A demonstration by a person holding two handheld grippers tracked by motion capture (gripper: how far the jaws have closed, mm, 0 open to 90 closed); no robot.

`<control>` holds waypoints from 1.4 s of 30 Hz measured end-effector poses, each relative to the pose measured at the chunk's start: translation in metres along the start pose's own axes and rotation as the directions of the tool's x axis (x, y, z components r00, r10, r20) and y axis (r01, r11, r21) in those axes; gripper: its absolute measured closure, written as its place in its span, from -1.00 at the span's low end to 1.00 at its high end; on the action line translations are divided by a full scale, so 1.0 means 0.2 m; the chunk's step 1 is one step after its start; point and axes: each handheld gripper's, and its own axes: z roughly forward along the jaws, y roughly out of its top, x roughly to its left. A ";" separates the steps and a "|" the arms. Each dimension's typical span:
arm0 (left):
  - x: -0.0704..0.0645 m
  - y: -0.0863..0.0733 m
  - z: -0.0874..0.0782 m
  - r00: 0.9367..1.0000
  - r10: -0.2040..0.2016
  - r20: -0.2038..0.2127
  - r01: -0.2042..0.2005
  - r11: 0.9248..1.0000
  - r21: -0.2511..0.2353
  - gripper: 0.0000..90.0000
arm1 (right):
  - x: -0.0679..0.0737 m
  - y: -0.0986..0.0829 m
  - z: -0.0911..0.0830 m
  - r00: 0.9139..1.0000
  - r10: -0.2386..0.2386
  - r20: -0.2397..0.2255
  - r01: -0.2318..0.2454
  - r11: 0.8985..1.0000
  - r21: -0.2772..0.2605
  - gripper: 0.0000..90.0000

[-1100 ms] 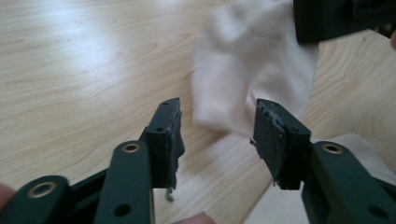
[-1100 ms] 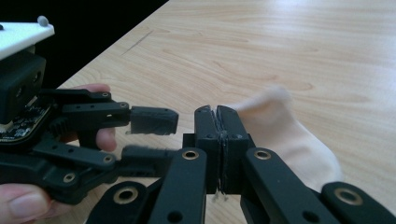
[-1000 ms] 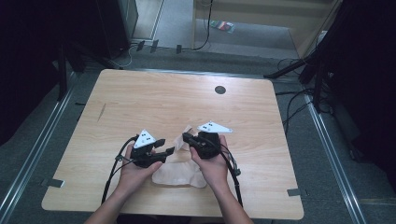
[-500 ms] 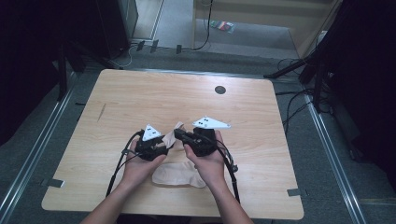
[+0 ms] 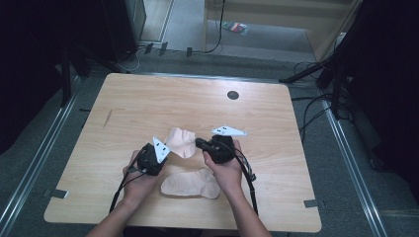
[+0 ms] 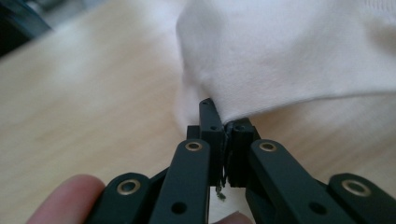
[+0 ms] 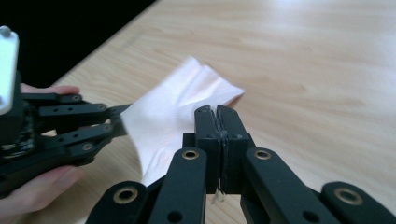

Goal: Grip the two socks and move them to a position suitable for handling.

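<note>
A pale peach cloth [image 5: 181, 141] hangs between my two grippers, just above the wooden table [image 5: 148, 103]. My left gripper [image 5: 166, 148] is shut on its left edge; in the left gripper view the jaws [image 6: 223, 122] pinch the hem of the cloth [image 6: 289, 56]. My right gripper [image 5: 198, 143] is shut on the cloth's right edge, and in the right gripper view its closed jaws [image 7: 217, 112] sit at the rim of the cloth [image 7: 168, 116], with the left gripper [image 7: 122, 119] holding the other side. A second, similar cloth [image 5: 191, 183] lies flat near the front edge.
A small dark round hole [image 5: 232, 95] sits near the table's far right. Black cables [image 5: 247, 170] trail from the grippers toward the front edge. Metal rails [image 5: 29, 168] run along the floor on both sides of the table.
Both grippers have moved away from the person and lifted one cloth off the other, which stays flat on the table. The held cloth is now spread between the two grippers.
</note>
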 end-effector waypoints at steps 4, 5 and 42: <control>0.01 -0.04 0.03 0.990 -0.056 0.128 0.053 0.998 0.028 0.72 | -0.07 -0.05 0.01 0.999 -0.005 0.043 0.003 0.999 0.052 0.99; 0.02 -0.04 0.04 0.985 -0.080 0.152 0.075 0.996 0.037 0.64 | -0.08 -0.05 0.01 0.999 -0.022 0.049 0.019 0.998 0.059 0.99; 0.31 0.09 0.29 0.922 -0.309 0.233 0.285 0.949 0.131 1.00 | -0.24 -0.20 0.06 0.971 0.028 0.236 -0.070 0.982 0.175 0.96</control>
